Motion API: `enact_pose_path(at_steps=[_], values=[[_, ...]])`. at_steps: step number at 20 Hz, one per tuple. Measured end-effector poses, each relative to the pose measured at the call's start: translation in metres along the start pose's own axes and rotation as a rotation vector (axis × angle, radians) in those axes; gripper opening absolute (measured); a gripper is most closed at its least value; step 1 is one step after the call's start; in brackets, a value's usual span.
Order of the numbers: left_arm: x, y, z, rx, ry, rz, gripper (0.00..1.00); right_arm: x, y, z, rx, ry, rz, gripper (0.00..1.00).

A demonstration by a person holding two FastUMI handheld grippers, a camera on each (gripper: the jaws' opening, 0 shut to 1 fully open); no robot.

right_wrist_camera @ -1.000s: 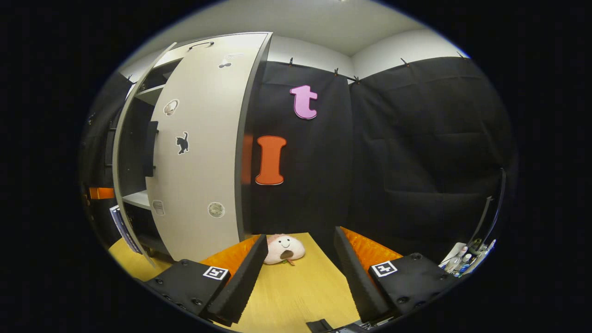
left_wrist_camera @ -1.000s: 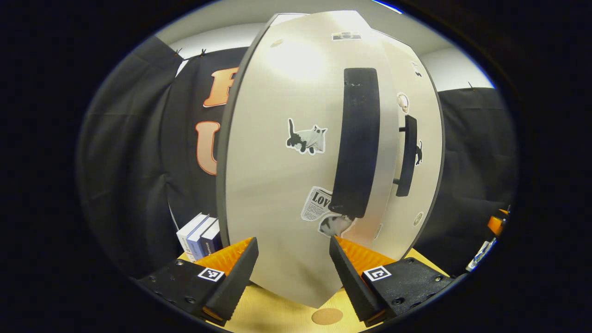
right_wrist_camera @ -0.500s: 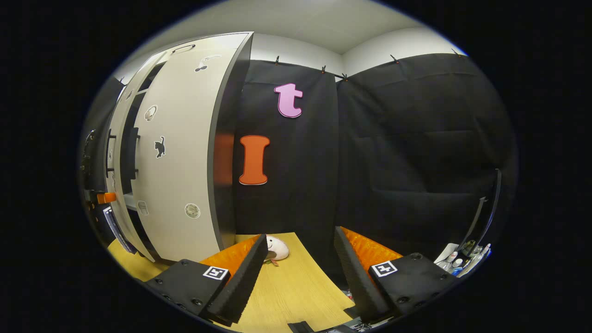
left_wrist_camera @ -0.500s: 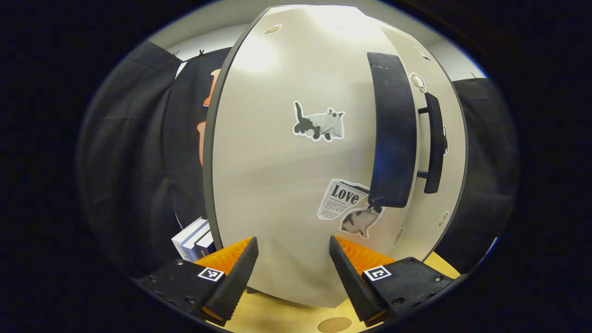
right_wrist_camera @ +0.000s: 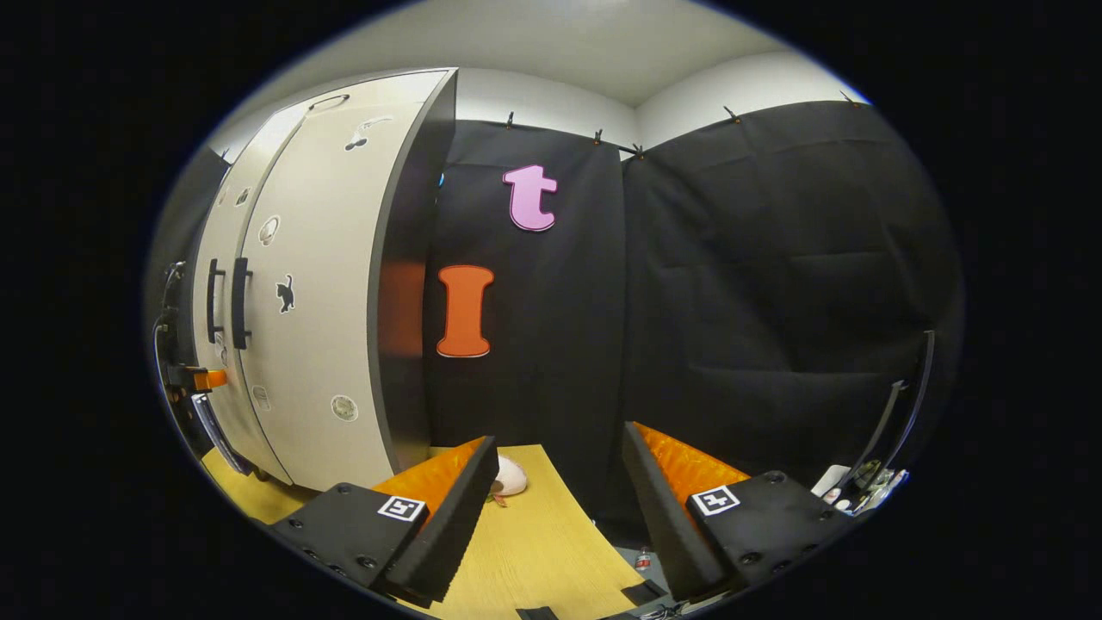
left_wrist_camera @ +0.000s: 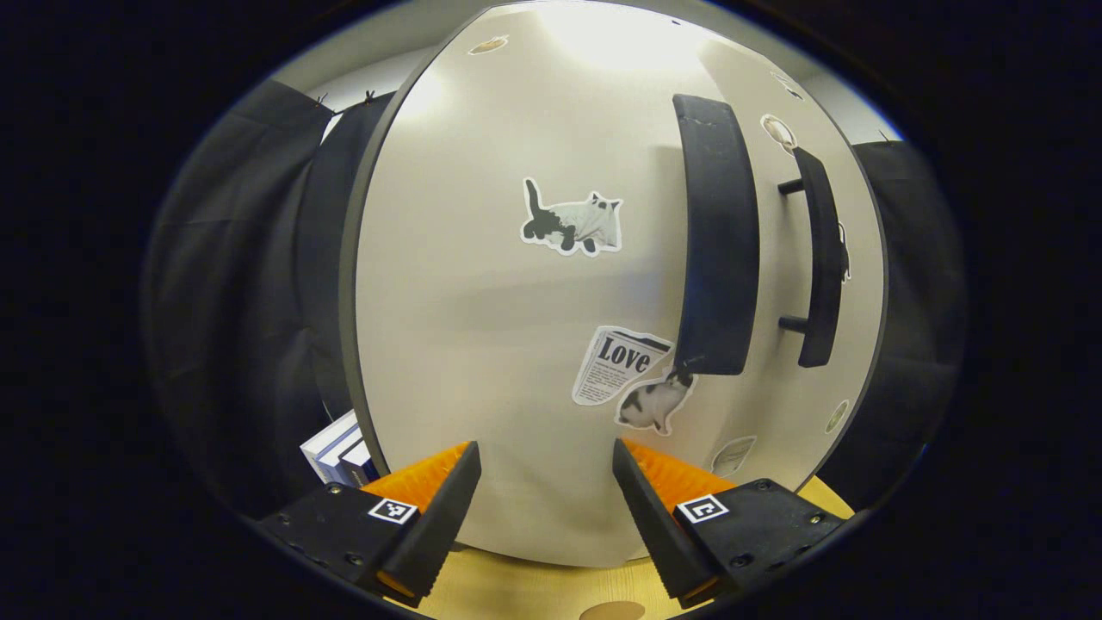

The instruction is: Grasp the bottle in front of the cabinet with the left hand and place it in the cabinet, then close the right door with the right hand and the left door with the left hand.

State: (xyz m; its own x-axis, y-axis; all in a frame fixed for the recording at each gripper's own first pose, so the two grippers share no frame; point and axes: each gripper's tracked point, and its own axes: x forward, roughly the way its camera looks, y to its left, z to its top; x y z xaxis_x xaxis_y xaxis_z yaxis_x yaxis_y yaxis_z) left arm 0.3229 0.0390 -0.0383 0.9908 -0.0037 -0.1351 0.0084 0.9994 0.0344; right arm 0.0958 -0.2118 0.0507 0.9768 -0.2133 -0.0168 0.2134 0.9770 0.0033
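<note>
- Your left gripper [left_wrist_camera: 544, 482]: jaws wide, nothing between them; fingertips close up to the left door [left_wrist_camera: 482, 301], contact not clear.
- Left door: straight ahead of your left jaws, its black handle [left_wrist_camera: 715, 258] up and to their right.
- Right door [left_wrist_camera: 848, 284]: beyond that handle, with its own handle [left_wrist_camera: 822, 258].
- Books [left_wrist_camera: 331, 443]: just left of your left jaws.
- Your right gripper [right_wrist_camera: 558, 495]: jaws wide, empty, over the wooden table [right_wrist_camera: 542, 551].
- Cabinet [right_wrist_camera: 327, 284]: far left of your right jaws, both doors flush.
- Plush toy [right_wrist_camera: 508, 475]: just ahead of the right gripper's left finger.
- Bottle: hidden.
</note>
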Motion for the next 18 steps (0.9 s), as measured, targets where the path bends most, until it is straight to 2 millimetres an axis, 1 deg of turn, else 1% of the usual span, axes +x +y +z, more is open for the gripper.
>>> enact_pose_path(at_steps=[1,6,7,9,11,13,16,18], values=[[0.002,0.0,0.0,0.0,0.002,0.001,0.94,0.001,-0.002,0.001,0.0,-0.001,0.004,0.96],[0.0,-0.002,0.001,0.014,0.012,0.024,0.95,0.001,-0.015,0.004,0.003,-0.003,0.012,0.96],[-0.002,-0.004,0.0,0.017,0.025,0.024,0.95,0.001,-0.014,0.007,0.005,-0.005,0.018,0.96],[-0.008,-0.017,0.005,0.005,0.033,-0.005,0.95,-0.001,-0.017,0.012,0.003,-0.014,0.028,0.96],[-0.025,-0.028,0.017,0.004,0.024,-0.035,0.95,-0.004,-0.02,0.02,0.0,-0.031,0.039,0.96],[-0.048,-0.036,0.037,0.02,0.001,-0.053,0.95,-0.007,-0.019,0.03,0.014,-0.039,0.059,0.96],[-0.081,-0.042,0.069,0.049,-0.036,-0.071,0.94,-0.017,-0.015,0.046,0.049,-0.047,0.099,0.96],[-0.106,-0.042,0.089,0.047,-0.055,-0.081,0.94,-0.023,-0.012,0.057,0.054,-0.063,0.118,0.96]])
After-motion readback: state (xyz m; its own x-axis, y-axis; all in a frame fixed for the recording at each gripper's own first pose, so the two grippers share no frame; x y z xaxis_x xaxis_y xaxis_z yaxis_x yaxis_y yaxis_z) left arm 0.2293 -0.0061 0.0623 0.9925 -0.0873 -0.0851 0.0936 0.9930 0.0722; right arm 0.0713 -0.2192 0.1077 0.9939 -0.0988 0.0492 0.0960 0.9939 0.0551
